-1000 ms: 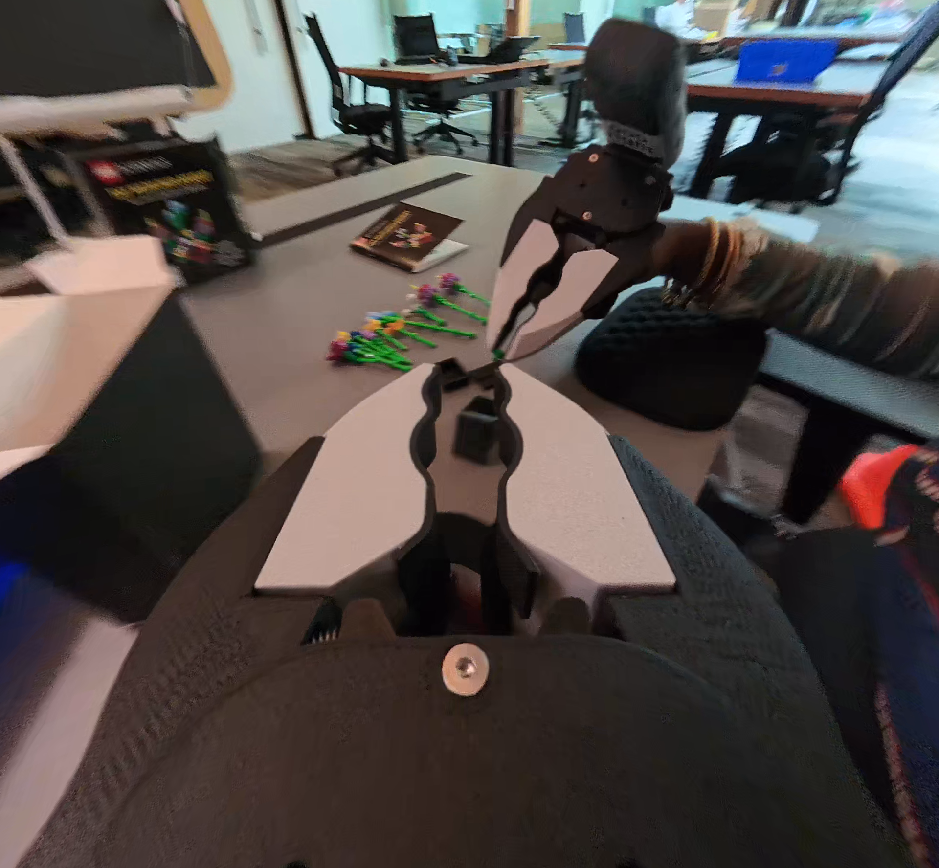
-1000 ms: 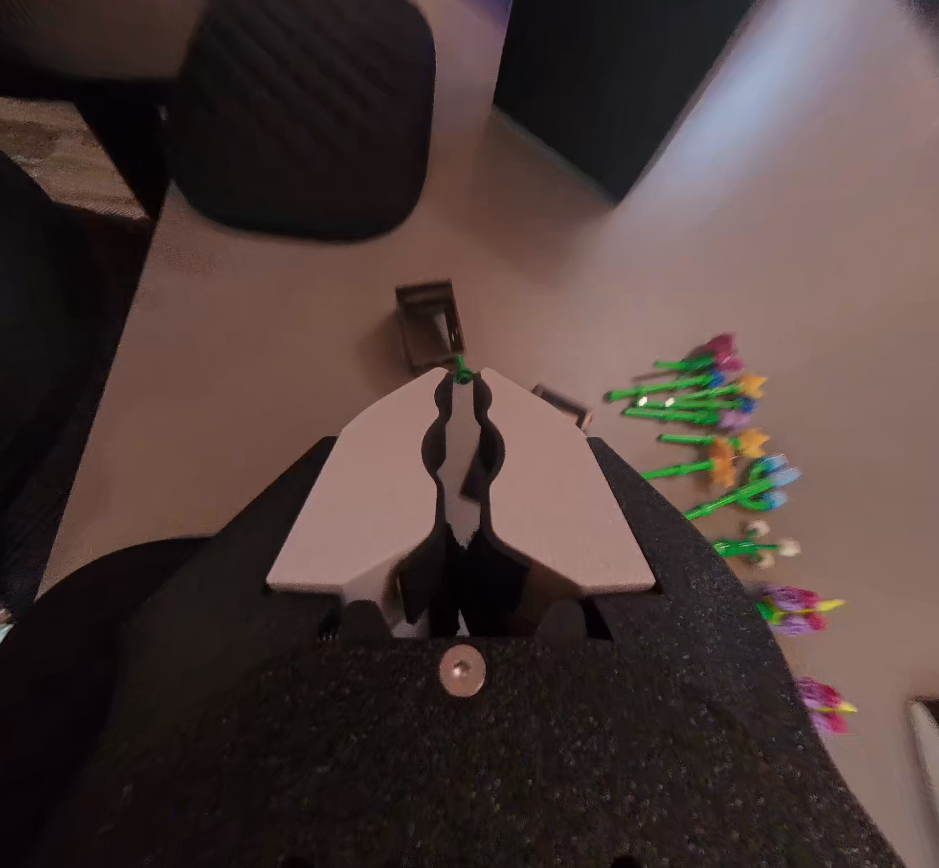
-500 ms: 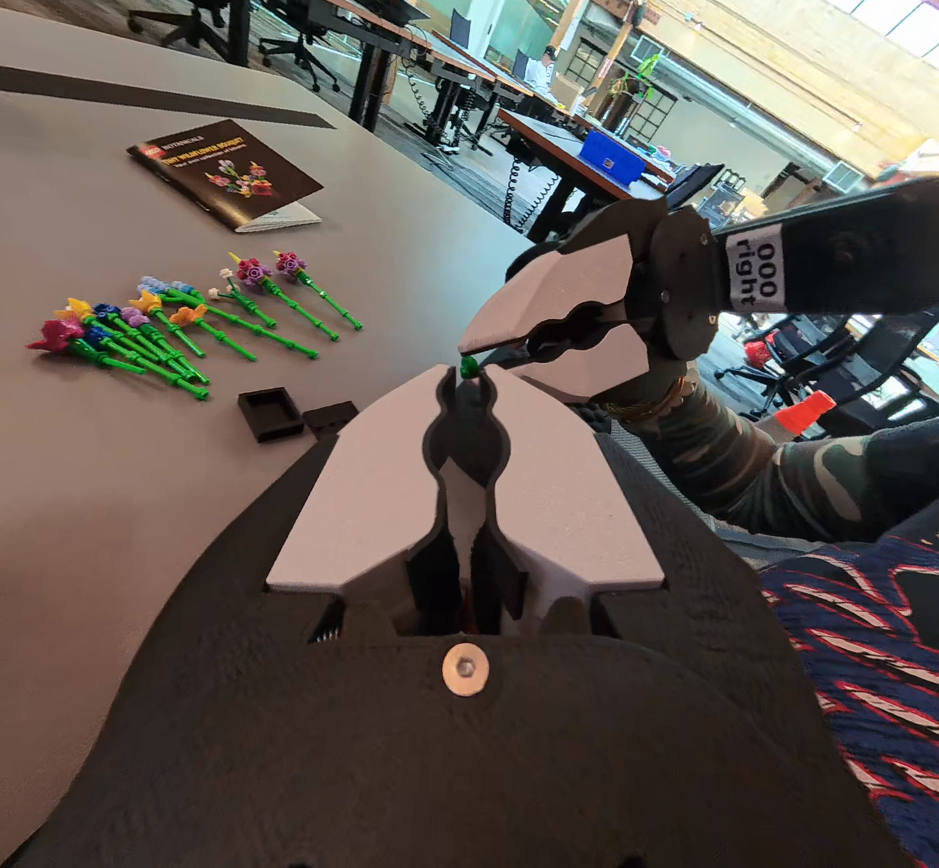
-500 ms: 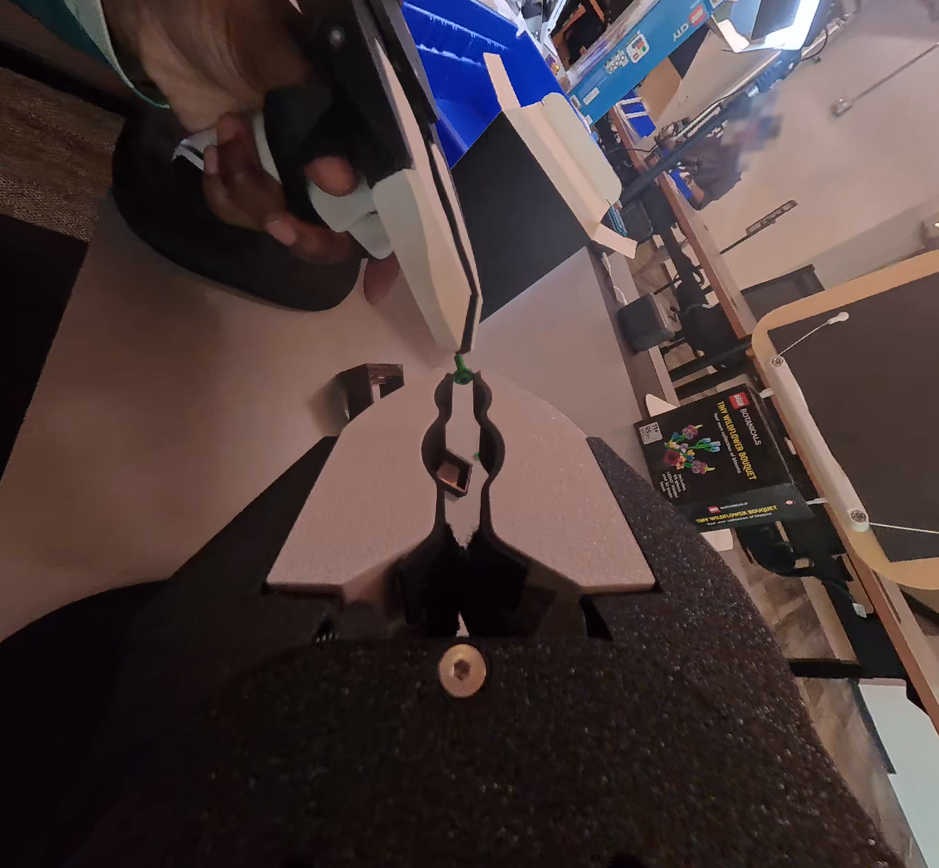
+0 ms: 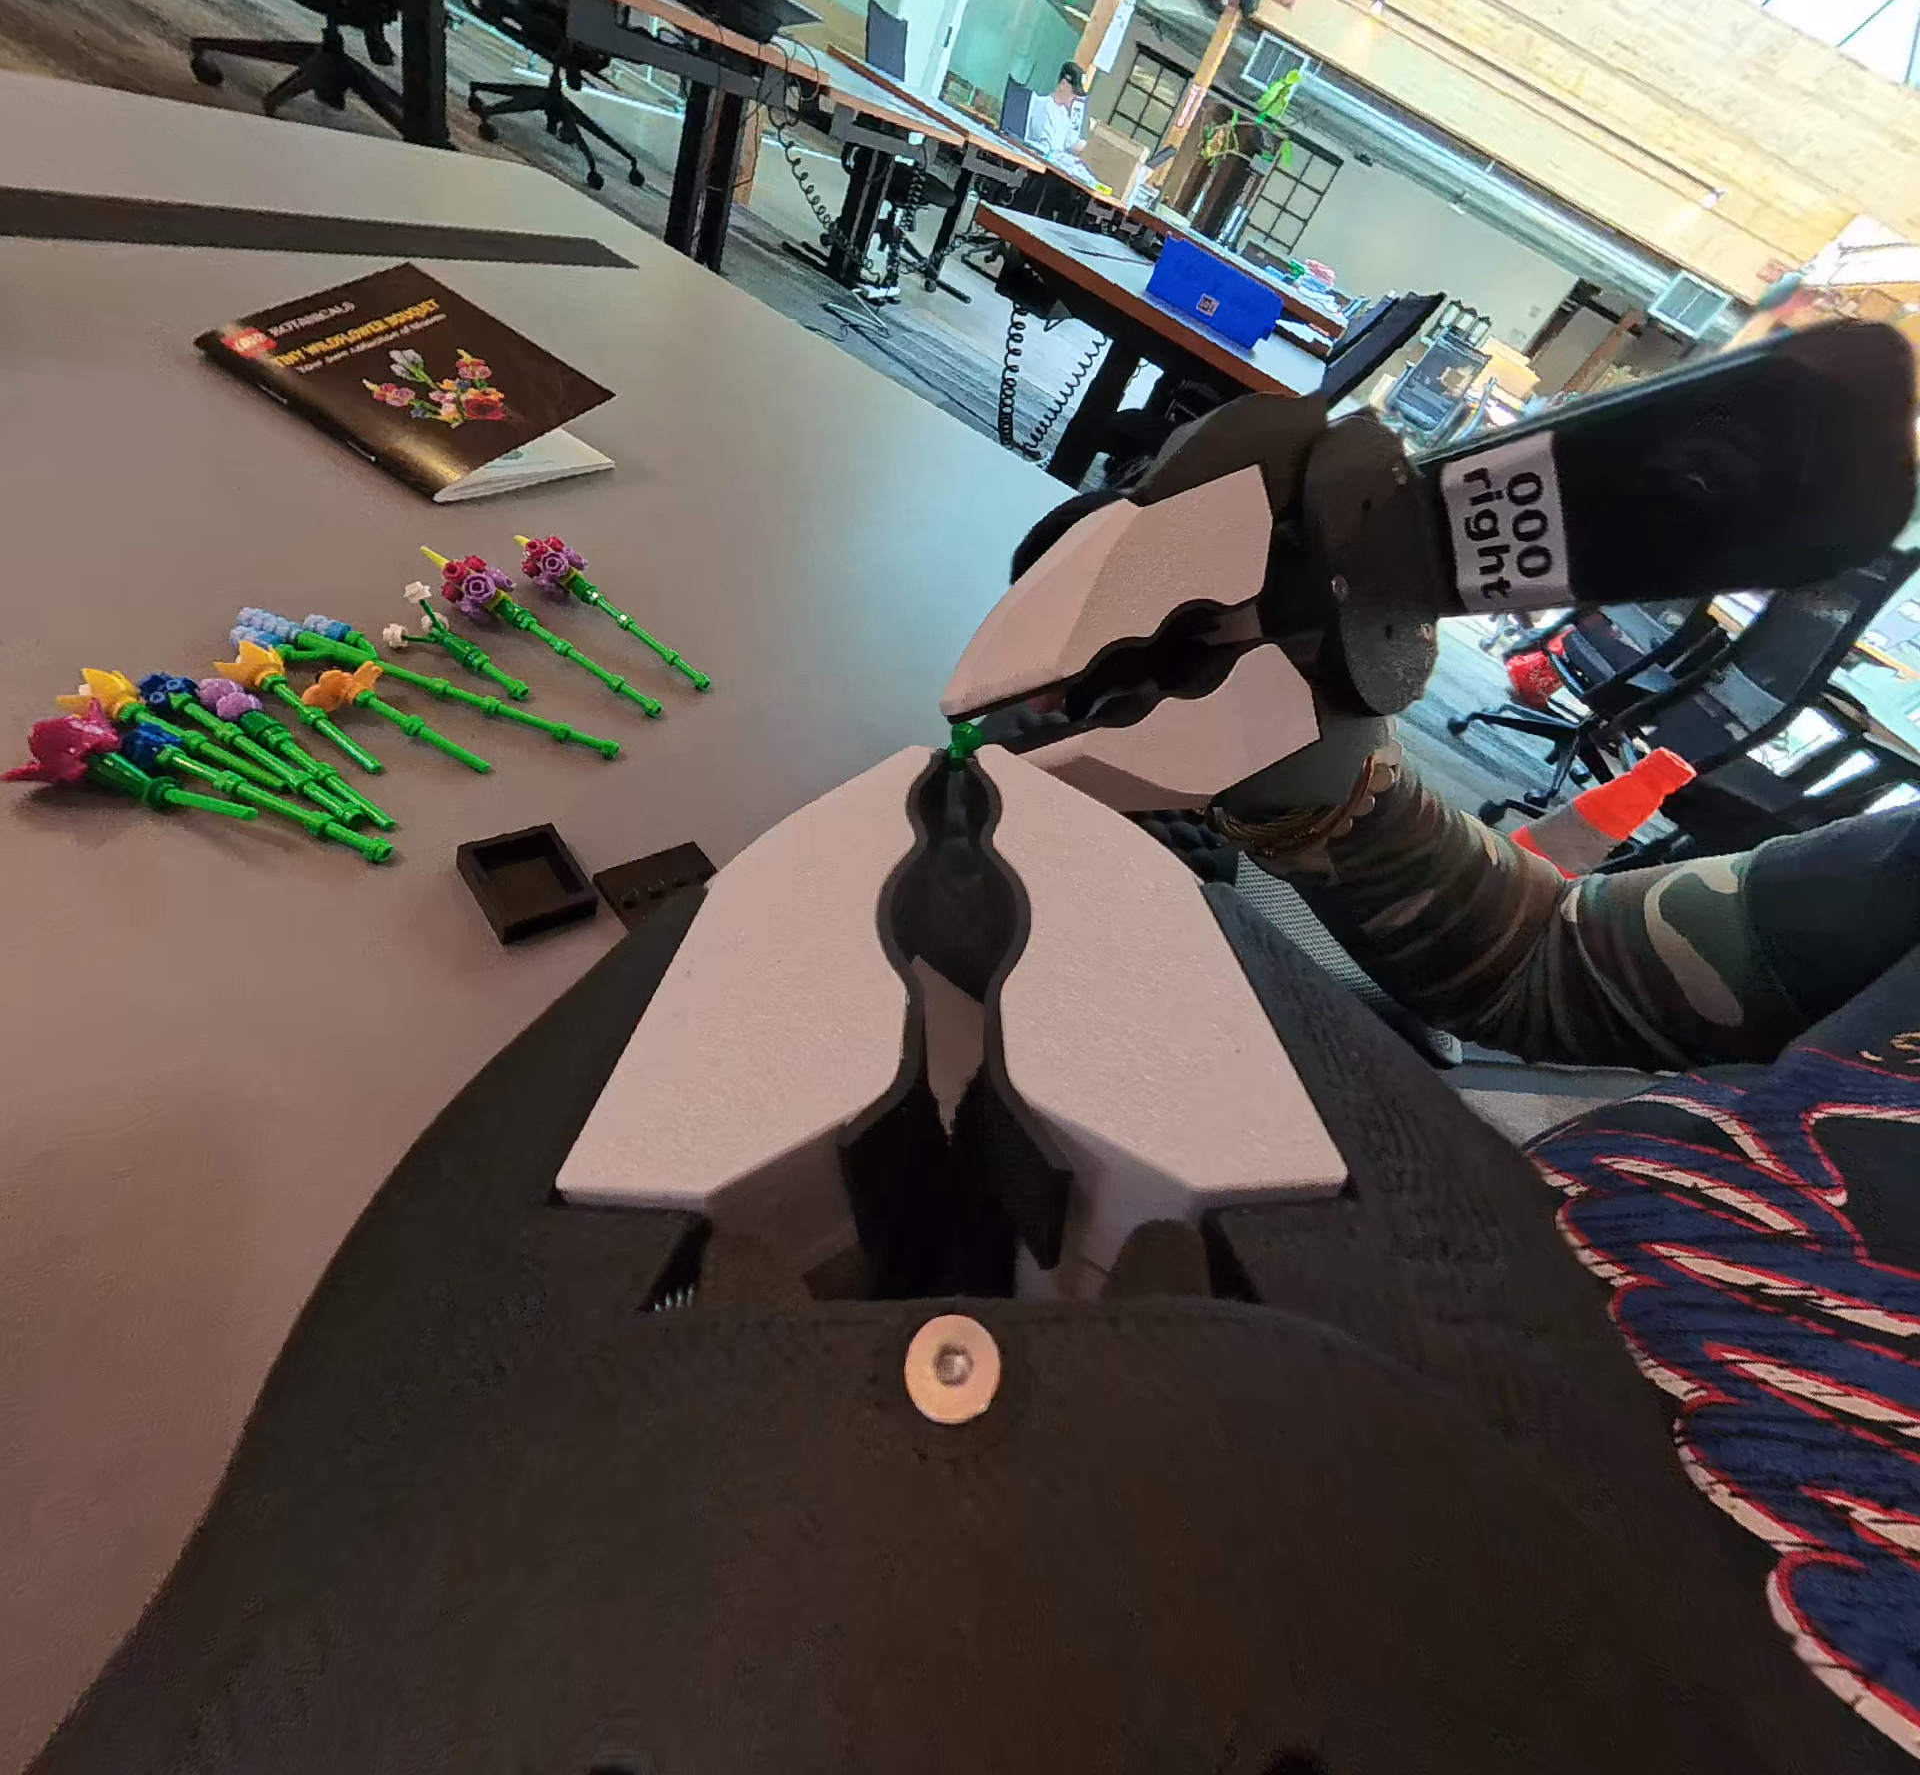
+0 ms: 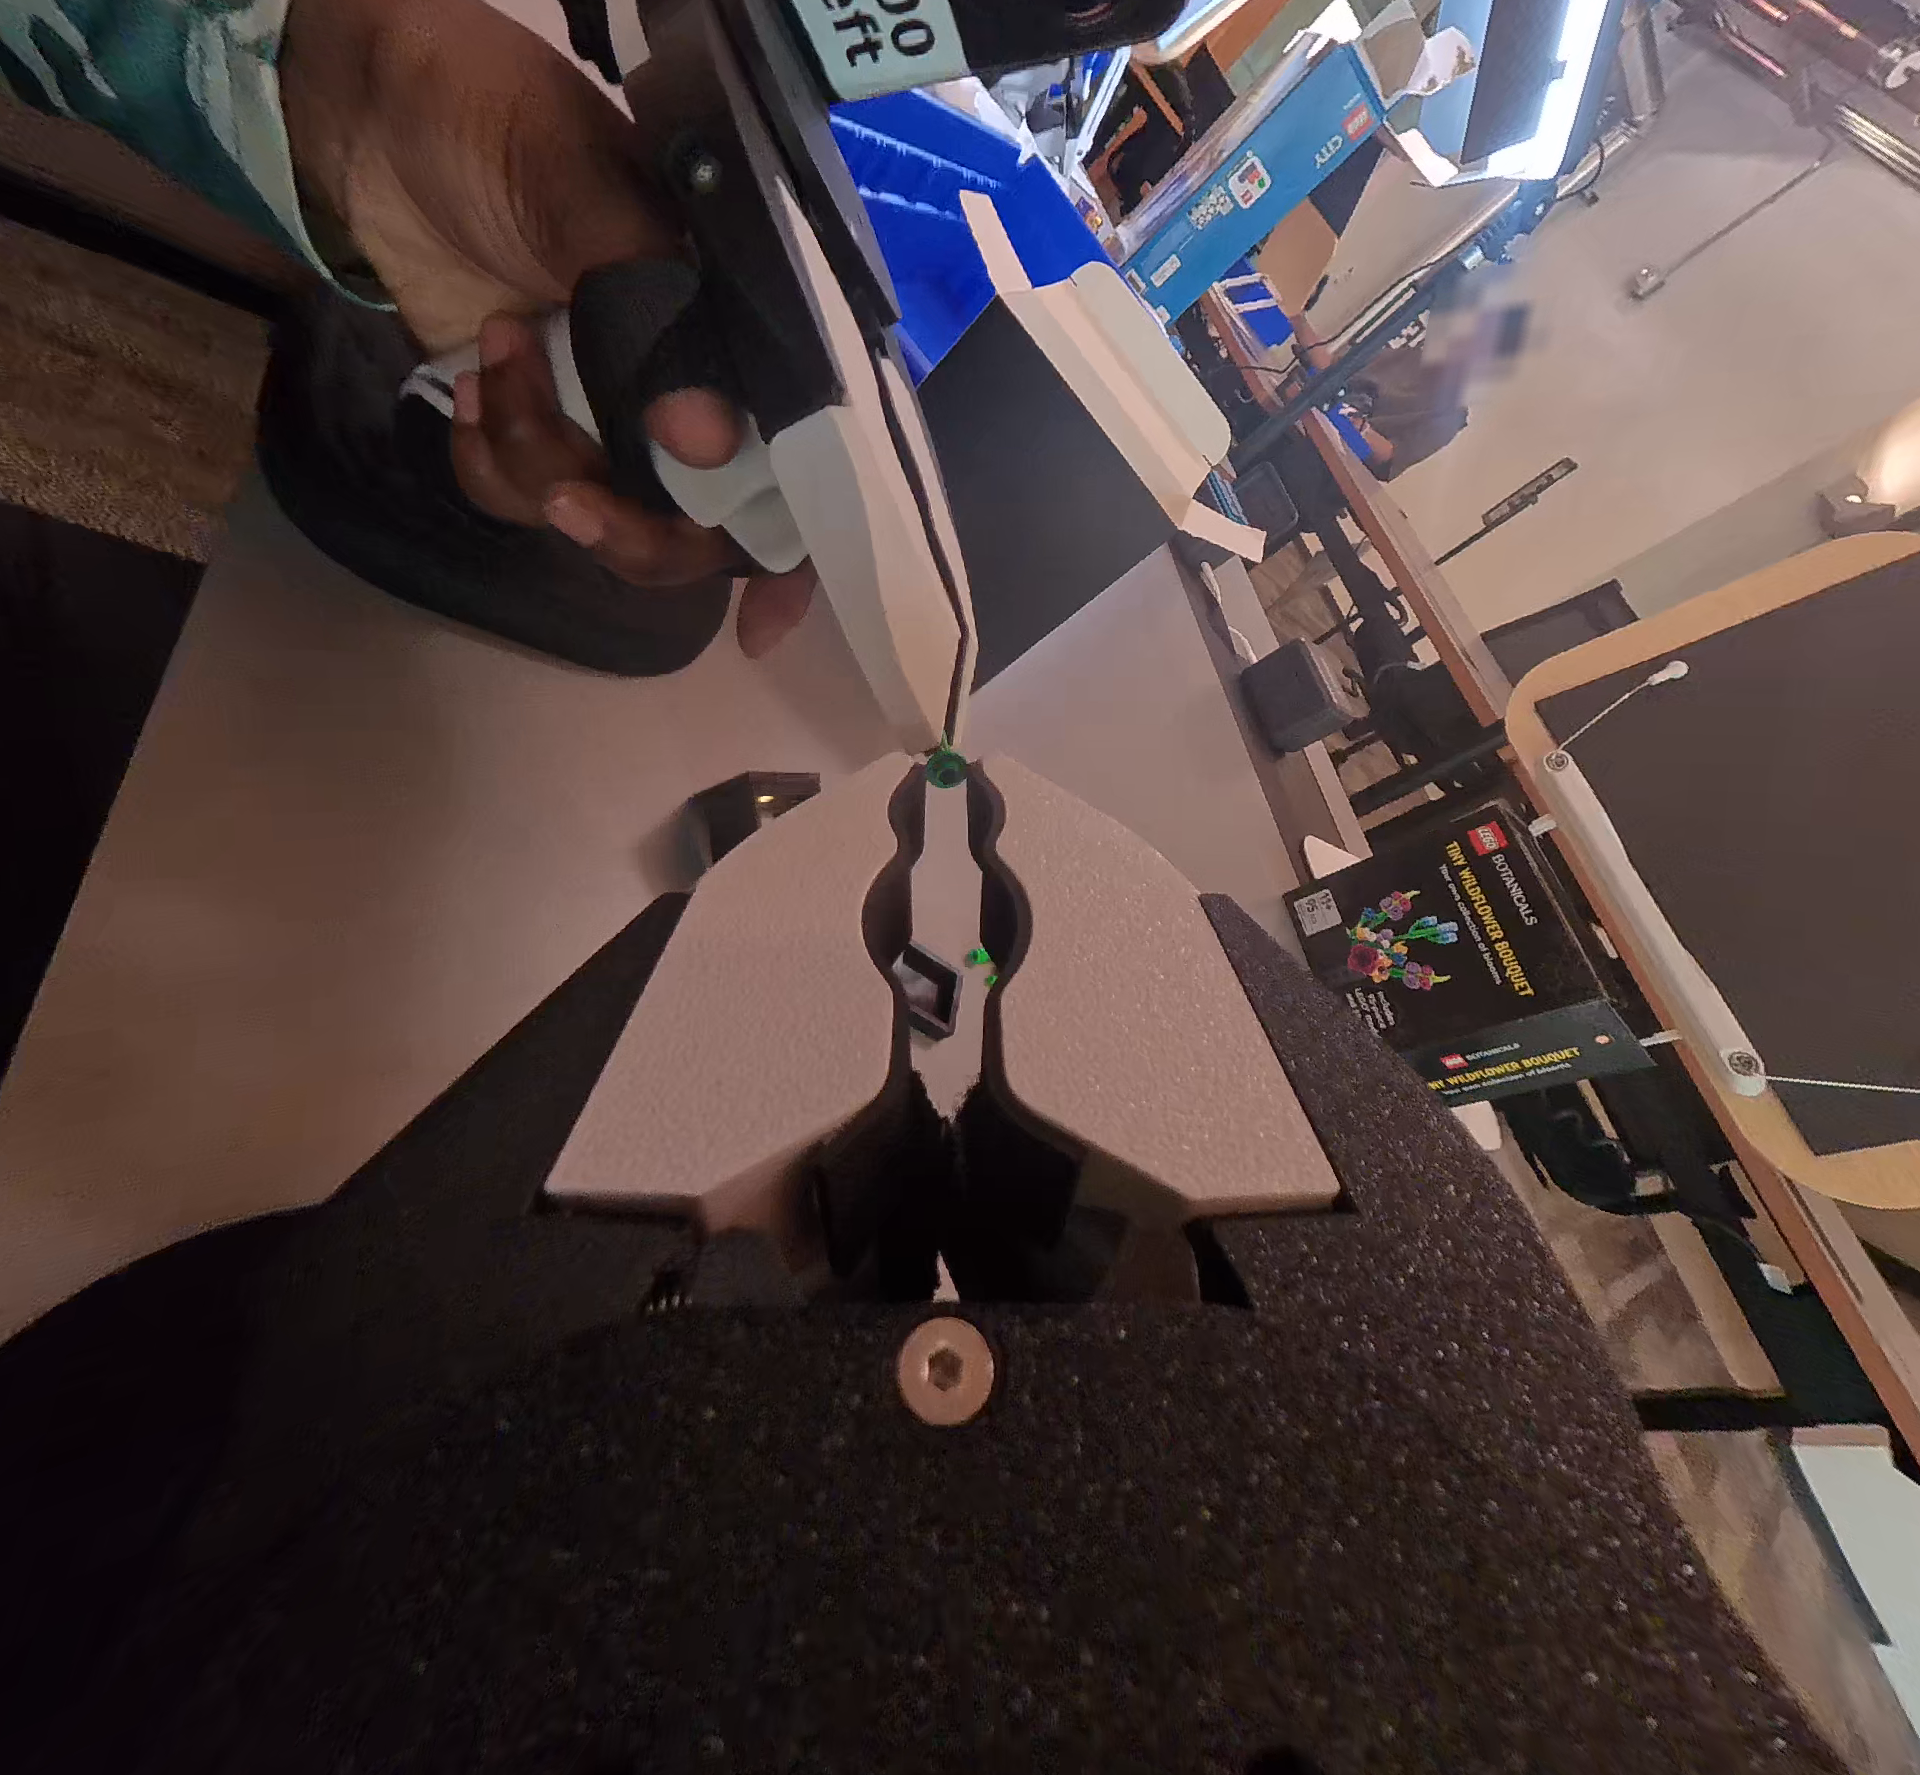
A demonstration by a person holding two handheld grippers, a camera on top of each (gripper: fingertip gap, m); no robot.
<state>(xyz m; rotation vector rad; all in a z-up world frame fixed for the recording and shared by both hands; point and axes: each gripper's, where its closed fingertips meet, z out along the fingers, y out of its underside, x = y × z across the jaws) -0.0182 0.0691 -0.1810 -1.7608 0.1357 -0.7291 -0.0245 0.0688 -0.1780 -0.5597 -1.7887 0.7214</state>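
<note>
My left gripper (image 5: 961, 761) and right gripper (image 6: 943, 775) meet tip to tip above the grey table's (image 5: 260, 1050) near edge. A small green stem piece (image 5: 963, 741) is pinched where the tips meet, and both grippers are shut on it. In the left wrist view the right gripper (image 5: 961, 723) comes in from the right. In the right wrist view the left gripper (image 6: 951, 728) comes down from above onto the green piece (image 6: 944, 767). Several toy flowers (image 5: 312, 707) with green stems lie on the table to the left.
Two small black box parts (image 5: 525, 878) lie on the table just left of my left gripper. A dark booklet (image 5: 405, 375) lies farther back. A dark set box (image 6: 1455, 946) and a black carton with white flaps (image 6: 1039, 478) stand beyond. A black cushion (image 6: 468, 562) lies under the hand.
Both grippers have risen from the table and turned to face each other. Their tips have closed in on the green piece; in the last half second they barely moved.
</note>
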